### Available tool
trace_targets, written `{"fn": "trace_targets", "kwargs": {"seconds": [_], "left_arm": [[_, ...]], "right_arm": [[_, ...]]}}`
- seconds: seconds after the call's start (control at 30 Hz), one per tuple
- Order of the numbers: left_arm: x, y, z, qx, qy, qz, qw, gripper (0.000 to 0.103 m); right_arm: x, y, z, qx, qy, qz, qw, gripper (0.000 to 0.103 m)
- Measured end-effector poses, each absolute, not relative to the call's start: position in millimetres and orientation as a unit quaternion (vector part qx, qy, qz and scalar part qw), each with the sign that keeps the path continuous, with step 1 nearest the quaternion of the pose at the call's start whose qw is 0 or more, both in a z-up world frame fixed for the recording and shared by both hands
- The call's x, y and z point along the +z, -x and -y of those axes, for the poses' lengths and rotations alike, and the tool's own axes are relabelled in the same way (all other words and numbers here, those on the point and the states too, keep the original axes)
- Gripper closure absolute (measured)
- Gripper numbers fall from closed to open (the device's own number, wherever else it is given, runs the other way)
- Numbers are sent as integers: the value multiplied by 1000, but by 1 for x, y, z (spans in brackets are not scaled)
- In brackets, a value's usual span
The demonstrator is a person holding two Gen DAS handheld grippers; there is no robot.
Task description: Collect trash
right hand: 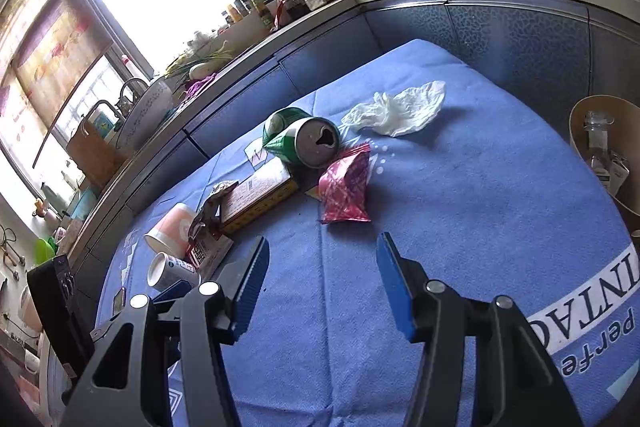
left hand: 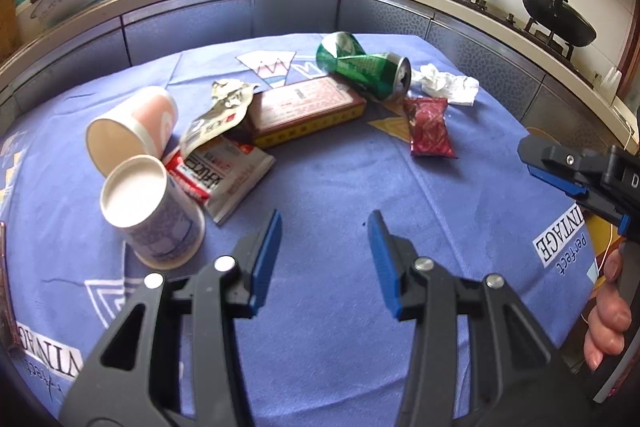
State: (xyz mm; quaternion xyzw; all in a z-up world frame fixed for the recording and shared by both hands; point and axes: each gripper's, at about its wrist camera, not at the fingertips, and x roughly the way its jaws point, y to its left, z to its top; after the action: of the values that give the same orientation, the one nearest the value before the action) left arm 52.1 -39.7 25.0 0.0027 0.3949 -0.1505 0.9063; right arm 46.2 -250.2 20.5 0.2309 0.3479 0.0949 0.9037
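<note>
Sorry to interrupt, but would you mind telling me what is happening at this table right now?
A person is clearing trash off a table with a blue cloth, with a two-finger gripper in each hand. The left gripper and right gripper are both open and empty above bare cloth. Nothing is picked up yet: the crushed green can, dark red snack wrapper, crumpled white tissue, flat red box and two paper cups lie on the cloth. A tan bin stands at the table's edge.

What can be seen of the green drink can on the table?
The green can is aluminium by its look, with white lettering, badly crumpled around its middle. It lies on its side on the blue tablecloth; its silver top, tab opening punched, faces the right gripper's camera. It lies against the far end of the red box, with the crumpled white tissue beside it. Neither gripper touches it.
</note>
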Motion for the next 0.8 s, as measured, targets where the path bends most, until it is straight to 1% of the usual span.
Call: {"fn": "trace_targets", "kwargs": {"seconds": [0.8], "left_arm": [[0, -49, -24, -80, 16, -413, 907, 60]], "right_arm": [[10, -58, 208, 127, -207, -385, 890, 48]]}}
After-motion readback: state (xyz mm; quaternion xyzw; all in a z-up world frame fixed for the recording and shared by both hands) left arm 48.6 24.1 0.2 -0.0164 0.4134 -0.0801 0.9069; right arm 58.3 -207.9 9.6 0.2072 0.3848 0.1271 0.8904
